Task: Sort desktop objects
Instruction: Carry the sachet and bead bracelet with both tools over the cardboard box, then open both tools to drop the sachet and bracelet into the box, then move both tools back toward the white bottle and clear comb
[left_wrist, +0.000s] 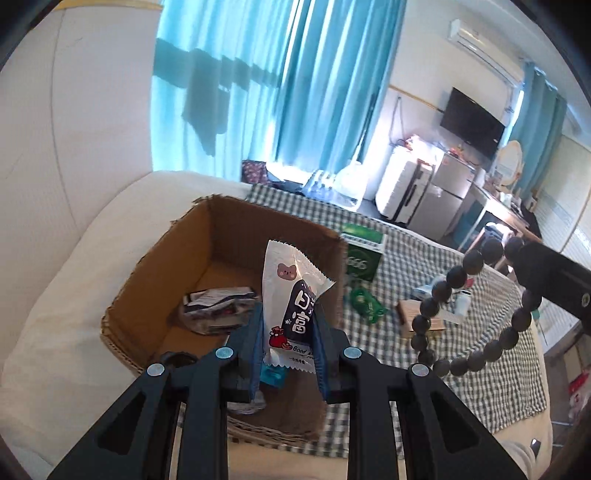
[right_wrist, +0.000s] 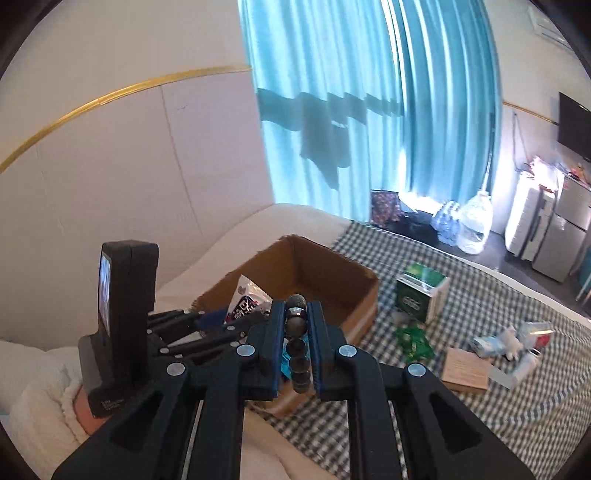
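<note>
My left gripper (left_wrist: 286, 332) is shut on a white snack packet (left_wrist: 291, 291) with a bear print, held upright over the near edge of an open cardboard box (left_wrist: 170, 258). A crumpled wrapper (left_wrist: 216, 308) lies inside the box. My right gripper (right_wrist: 297, 336) is shut on a string of dark beads (right_wrist: 297, 325), which hangs as a loop (left_wrist: 476, 310) at the right of the left wrist view. In the right wrist view the left gripper (right_wrist: 236, 314) and its snack packet (right_wrist: 247, 299) sit left of mine, by the box (right_wrist: 332, 273).
On the checked cloth (right_wrist: 498, 306) lie a green and white carton (right_wrist: 423, 295), a green wrapper (right_wrist: 413, 341), a small brown box (right_wrist: 467, 369) and several small white items (right_wrist: 513, 341). White bedding, teal curtains, and a fluffy white sleeve (right_wrist: 40, 410) surround the area.
</note>
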